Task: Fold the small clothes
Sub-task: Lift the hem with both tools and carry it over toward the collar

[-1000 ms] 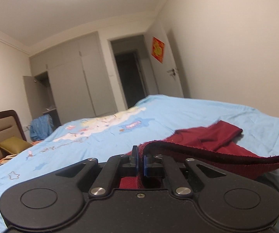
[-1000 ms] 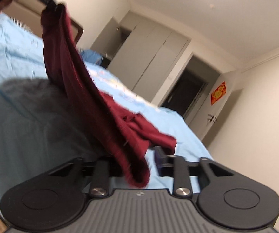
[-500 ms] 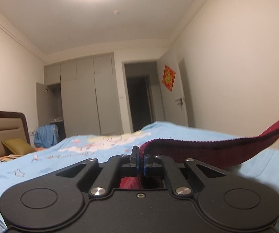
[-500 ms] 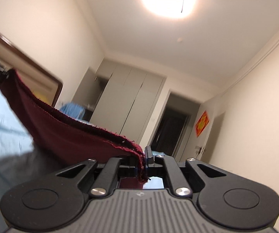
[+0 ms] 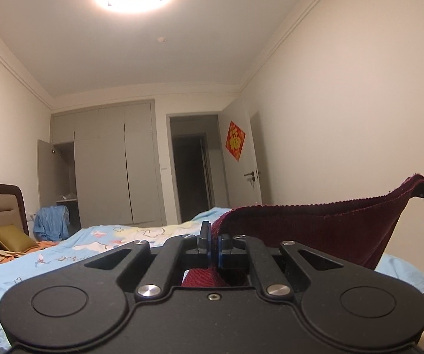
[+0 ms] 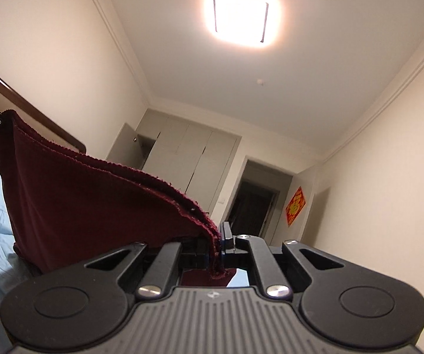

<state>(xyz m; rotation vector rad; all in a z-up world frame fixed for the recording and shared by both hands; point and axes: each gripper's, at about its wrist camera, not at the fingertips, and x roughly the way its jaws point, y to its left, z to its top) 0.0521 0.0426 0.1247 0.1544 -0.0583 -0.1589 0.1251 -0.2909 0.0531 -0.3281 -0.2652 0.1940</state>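
A dark red knit garment [image 5: 315,230] hangs stretched in the air between my two grippers, above the bed. My left gripper [image 5: 214,243] is shut on one corner of its edge. The other gripper shows at the right border of the left wrist view, holding the far corner. In the right wrist view my right gripper [image 6: 219,246] is shut on the garment [image 6: 88,203], whose cloth sags down to the left toward the left gripper at the frame edge. The lower part of the garment is hidden behind the gripper bodies.
A bed with a light blue printed sheet [image 5: 64,262] lies below, with a brown headboard [image 5: 2,203] and pillows at the left. Grey wardrobes [image 5: 117,171], a dark doorway [image 5: 191,177] and a door with a red decoration [image 5: 235,144] stand at the back. A ceiling lamp [image 6: 240,17] glares overhead.
Both grippers have risen and tilted upward, lifting the red garment off the bed. The right gripper's jaws closed on the cloth edge, and the garment now hangs taut between them.
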